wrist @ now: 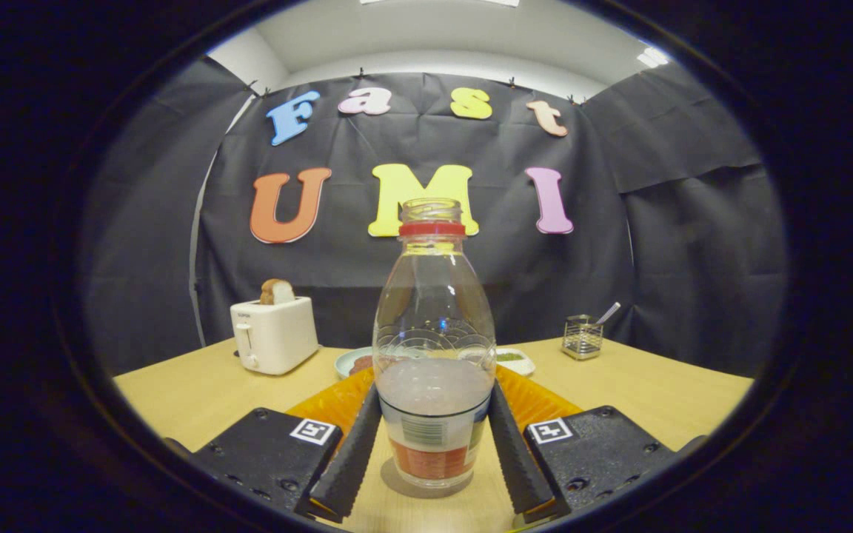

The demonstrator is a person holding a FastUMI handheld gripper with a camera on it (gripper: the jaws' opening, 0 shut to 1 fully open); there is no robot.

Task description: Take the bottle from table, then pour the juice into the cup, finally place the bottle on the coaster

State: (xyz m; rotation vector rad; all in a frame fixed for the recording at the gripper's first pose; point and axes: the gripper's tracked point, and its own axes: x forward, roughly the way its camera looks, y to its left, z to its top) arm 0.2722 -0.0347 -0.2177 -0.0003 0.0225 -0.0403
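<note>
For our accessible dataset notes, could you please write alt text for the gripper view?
An uncapped clear plastic bottle, partly filled with pale juice, stands upright on a wooden table between the two fingers of the tool, which flank it closely. An orange coaster lies just behind the bottle; farther back stand a white toaster holding bread and a small wire holder.
</note>
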